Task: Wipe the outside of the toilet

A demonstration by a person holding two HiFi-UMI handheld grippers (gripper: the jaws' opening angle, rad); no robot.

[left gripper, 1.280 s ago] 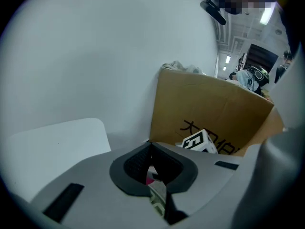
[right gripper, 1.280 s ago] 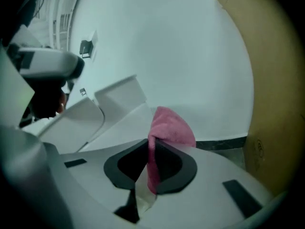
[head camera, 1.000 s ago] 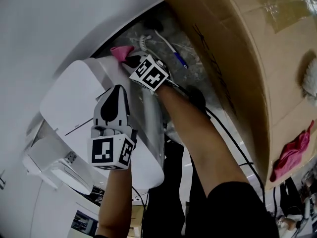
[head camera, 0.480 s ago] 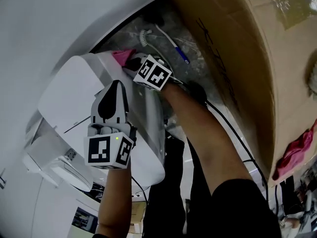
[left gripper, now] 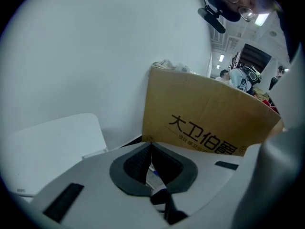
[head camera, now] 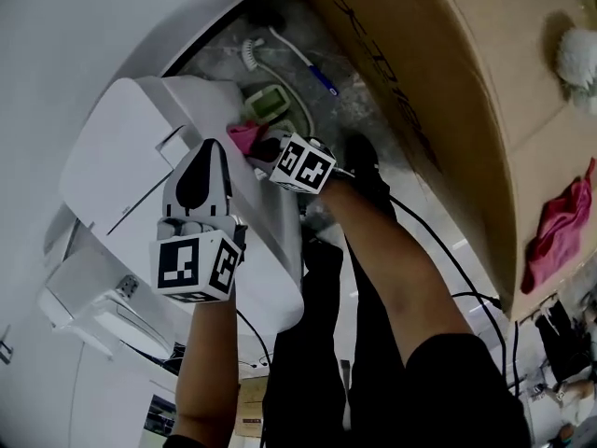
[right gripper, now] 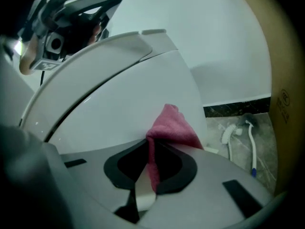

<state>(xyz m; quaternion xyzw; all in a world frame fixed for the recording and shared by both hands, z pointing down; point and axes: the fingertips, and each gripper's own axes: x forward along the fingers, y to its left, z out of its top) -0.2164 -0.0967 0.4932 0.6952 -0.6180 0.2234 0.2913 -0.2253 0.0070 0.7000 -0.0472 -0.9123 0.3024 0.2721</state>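
Note:
The white toilet point(head camera: 131, 157) fills the left of the head view, its closed lid toward me. My right gripper point(head camera: 254, 144) is shut on a pink cloth point(head camera: 244, 136) and presses it against the toilet's right side. In the right gripper view the pink cloth point(right gripper: 169, 128) sticks out from between the closed jaws against the toilet's curved white side point(right gripper: 109, 99). My left gripper point(head camera: 202, 171) hovers over the lid with its jaws shut and nothing in them. In the left gripper view the toilet lid point(left gripper: 52, 142) lies at the lower left.
A big cardboard box point(head camera: 448, 91) stands close on the right, also facing the left gripper view as the cardboard box point(left gripper: 205, 118). A toilet brush point(head camera: 270, 49) lies on the stone floor behind the toilet. A green-and-white object point(head camera: 268, 102) sits beside the bowl. Another pink rag point(head camera: 560, 231) hangs at the far right.
My right gripper has dragged the pink cloth down along the toilet's right side, toward me. The left gripper stays over the lid. The head view has shifted, showing more floor behind.

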